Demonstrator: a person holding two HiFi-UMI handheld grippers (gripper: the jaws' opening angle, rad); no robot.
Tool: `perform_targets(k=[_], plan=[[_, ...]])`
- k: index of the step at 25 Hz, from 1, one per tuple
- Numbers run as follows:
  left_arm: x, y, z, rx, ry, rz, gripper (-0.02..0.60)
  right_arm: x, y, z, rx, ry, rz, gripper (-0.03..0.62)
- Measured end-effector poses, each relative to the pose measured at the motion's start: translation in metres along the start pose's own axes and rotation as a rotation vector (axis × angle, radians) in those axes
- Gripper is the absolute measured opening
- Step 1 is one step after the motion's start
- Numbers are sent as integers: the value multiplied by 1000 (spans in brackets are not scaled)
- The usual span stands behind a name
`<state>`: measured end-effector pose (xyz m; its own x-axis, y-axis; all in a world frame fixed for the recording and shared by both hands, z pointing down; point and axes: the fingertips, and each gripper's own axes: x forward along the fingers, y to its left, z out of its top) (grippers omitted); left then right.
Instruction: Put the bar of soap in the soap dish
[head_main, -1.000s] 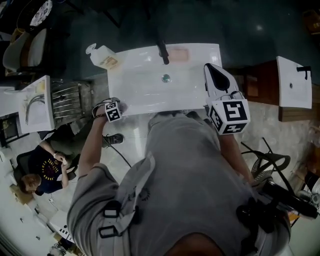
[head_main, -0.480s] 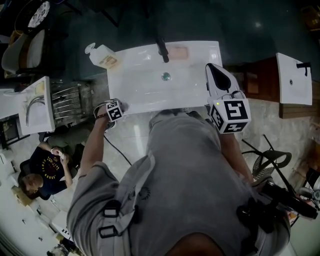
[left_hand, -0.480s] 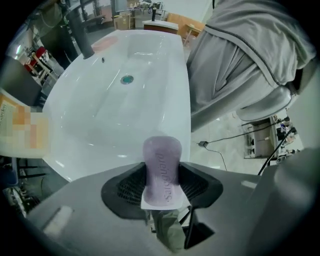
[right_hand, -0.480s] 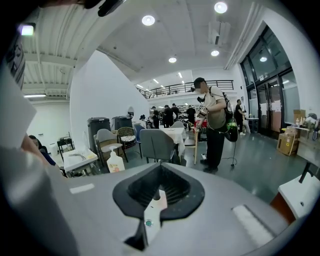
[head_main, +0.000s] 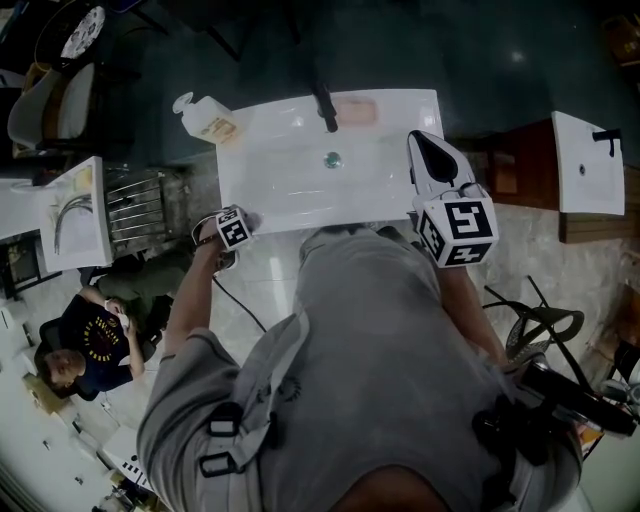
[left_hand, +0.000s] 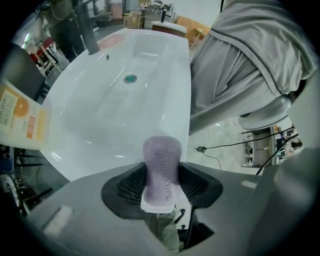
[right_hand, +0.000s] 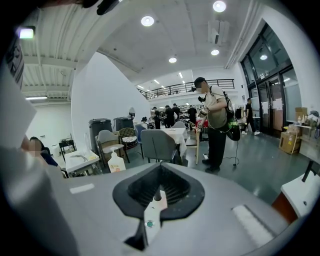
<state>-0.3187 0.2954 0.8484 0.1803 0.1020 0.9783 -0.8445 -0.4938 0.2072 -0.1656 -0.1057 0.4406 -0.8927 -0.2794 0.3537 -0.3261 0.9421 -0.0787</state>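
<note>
**Soap pinched at the sink's front-left corner**

Your left claw (left_hand: 162, 184), its jaws just closing, pinches one rounded, matte purple soap bar (left_hand: 161, 162) over the front-left rim of the glossy white sink (head_main: 285, 185). The smooth basin lies open up to its one drain (head_main: 332, 158). One pinkish soap dish (head_main: 356, 110) sits on the back ledge beside the single dark faucet (head_main: 326, 105). Your right claw (right_hand: 159, 192) is pressed together, empty, by the right rim.
</note>
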Motion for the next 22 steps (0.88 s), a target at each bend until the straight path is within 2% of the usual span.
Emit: perform_targets(k=[8, 13, 17, 22], plan=[[0, -6, 2, -47, 22, 0, 193, 1, -8, -4, 14, 2, 1, 3], [-5, -22, 17, -25, 5, -39, 192, 2, -17, -11, 23, 24, -9, 3], [-31, -27, 22, -28, 15, -29, 192, 3, -22, -14, 30, 41, -12, 3], [-86, -36, 32, -54, -6, -28, 192, 13, -25, -15, 36, 57, -2, 3]])
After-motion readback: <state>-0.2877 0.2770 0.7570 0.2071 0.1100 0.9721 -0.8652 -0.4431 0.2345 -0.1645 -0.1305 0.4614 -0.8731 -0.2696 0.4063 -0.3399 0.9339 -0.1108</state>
